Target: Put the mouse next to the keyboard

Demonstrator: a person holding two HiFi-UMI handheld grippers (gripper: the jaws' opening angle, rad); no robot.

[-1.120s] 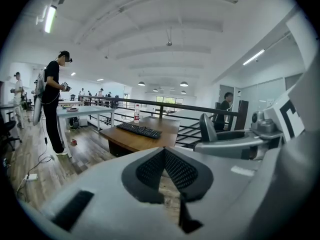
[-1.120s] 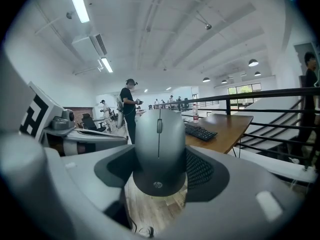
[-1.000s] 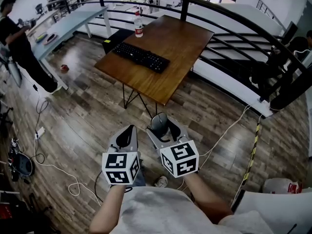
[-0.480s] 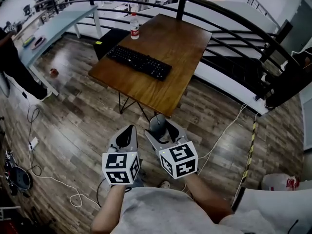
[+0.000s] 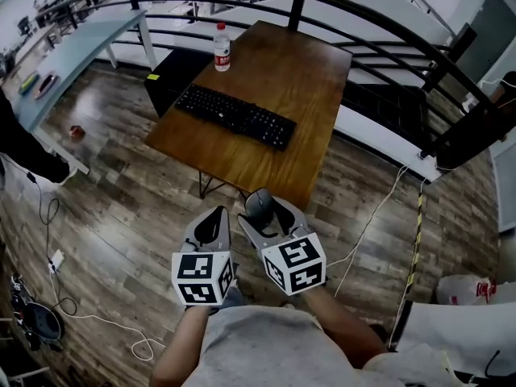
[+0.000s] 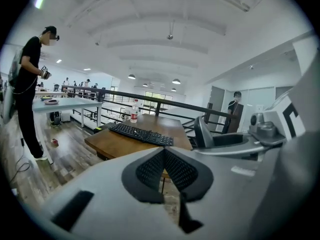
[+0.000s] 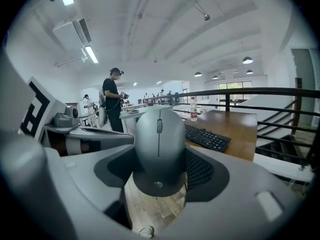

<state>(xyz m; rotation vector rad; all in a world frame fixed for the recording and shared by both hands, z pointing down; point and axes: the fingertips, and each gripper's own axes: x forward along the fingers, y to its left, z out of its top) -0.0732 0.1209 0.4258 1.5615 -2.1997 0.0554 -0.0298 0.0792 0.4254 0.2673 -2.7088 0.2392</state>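
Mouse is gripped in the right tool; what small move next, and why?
Probably carry the right tool forward over the table's near edge. It is shut on the mouse, held above the floor short of the table, and the keyboard lies further ahead with bare wood beside it.

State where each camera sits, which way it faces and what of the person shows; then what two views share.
Head view: on the person's head, facing steeply down at the table; both forearms, left gripper and right gripper show.
Left gripper view: on the left gripper, facing along its shut jaws toward the keyboard.
Right gripper view: on the right gripper, facing along jaws shut on the mouse.
Both gripper views share the keyboard.
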